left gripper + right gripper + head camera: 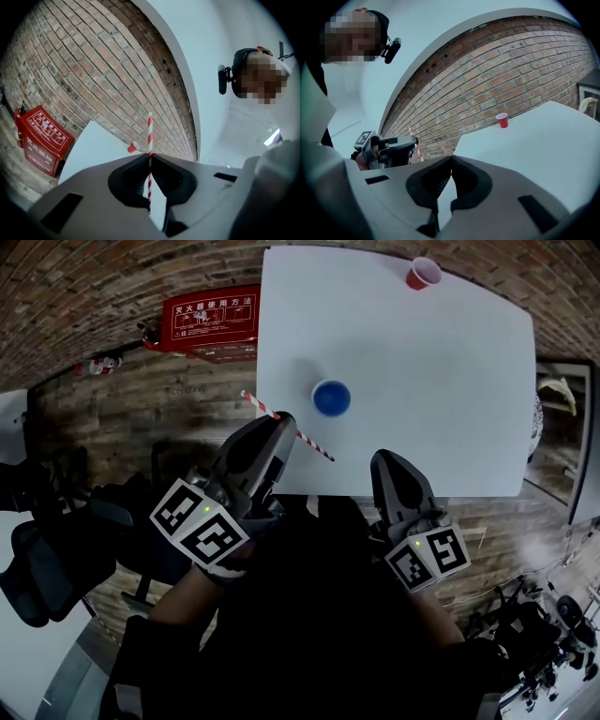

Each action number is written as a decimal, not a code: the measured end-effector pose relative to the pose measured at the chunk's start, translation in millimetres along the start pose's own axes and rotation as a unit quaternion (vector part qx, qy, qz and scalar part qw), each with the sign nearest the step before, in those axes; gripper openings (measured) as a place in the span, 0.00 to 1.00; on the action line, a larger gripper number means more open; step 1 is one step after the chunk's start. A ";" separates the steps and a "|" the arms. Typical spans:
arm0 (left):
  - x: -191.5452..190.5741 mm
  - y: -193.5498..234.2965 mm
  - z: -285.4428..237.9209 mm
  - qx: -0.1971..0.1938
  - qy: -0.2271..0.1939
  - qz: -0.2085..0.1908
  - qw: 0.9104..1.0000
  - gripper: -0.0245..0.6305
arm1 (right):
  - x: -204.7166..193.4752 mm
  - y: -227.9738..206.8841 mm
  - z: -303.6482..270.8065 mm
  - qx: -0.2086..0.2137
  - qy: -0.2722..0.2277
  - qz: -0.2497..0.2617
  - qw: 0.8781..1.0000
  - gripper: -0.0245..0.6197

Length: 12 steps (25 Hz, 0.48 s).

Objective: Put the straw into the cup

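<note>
A red-and-white striped straw (315,445) is clamped crosswise in my left gripper (281,420), which is shut on it over the table's near edge. The blue cup (331,397) stands upright on the white table (441,390), just beyond and right of that gripper. In the left gripper view the straw (150,133) rises straight up from between the closed jaws of the left gripper (150,158). My right gripper (389,461) hangs at the near table edge, shut and empty; its jaws meet in the right gripper view (451,161). The blue cup is hidden in both gripper views.
A red cup (422,273) stands at the table's far right corner, also visible as a red cup (502,120) before the brick wall. A red fire-equipment box (208,320) sits on the floor left of the table. Dark chairs (56,549) stand at my left.
</note>
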<state>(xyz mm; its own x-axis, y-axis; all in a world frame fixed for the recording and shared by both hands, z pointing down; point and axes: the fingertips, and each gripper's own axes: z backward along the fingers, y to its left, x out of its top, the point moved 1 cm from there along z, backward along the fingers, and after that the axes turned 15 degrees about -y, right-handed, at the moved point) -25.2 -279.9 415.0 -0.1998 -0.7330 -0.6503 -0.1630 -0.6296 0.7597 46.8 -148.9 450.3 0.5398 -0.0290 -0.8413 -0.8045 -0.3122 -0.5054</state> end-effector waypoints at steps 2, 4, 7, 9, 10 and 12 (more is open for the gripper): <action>0.2 0.8 -4.7 -0.001 0.001 -0.003 1.000 0.08 | 0.5 -0.9 -4.4 0.002 0.000 -0.003 1.000 0.07; 1.9 3.3 -9.7 0.000 0.000 -0.006 1.000 0.08 | 0.1 -0.6 -9.3 0.006 0.003 -0.005 1.000 0.07; 5.2 9.1 -17.9 0.002 -0.005 -0.011 1.000 0.08 | -2.8 -1.4 -15.7 0.011 0.009 -0.008 1.000 0.07; 6.7 14.6 -24.1 0.004 -0.008 -0.015 1.000 0.08 | -5.9 -3.2 -20.1 0.012 0.013 -0.011 1.000 0.07; 7.1 17.3 -27.5 0.005 -0.009 -0.016 1.000 0.08 | -7.7 -4.2 -22.3 0.012 0.016 -0.012 1.000 0.07; 7.6 22.4 -35.0 0.005 -0.010 -0.017 1.000 0.08 | -11.2 -5.9 -26.6 0.012 0.021 -0.015 1.000 0.07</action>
<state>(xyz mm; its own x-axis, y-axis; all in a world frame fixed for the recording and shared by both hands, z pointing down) 3.5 -308.6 426.9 -0.2127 -0.7054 -0.6762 -0.1801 -0.6519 0.7366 52.1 -172.0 467.7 0.5736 -0.0595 -0.8169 -0.7930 -0.2903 -0.5357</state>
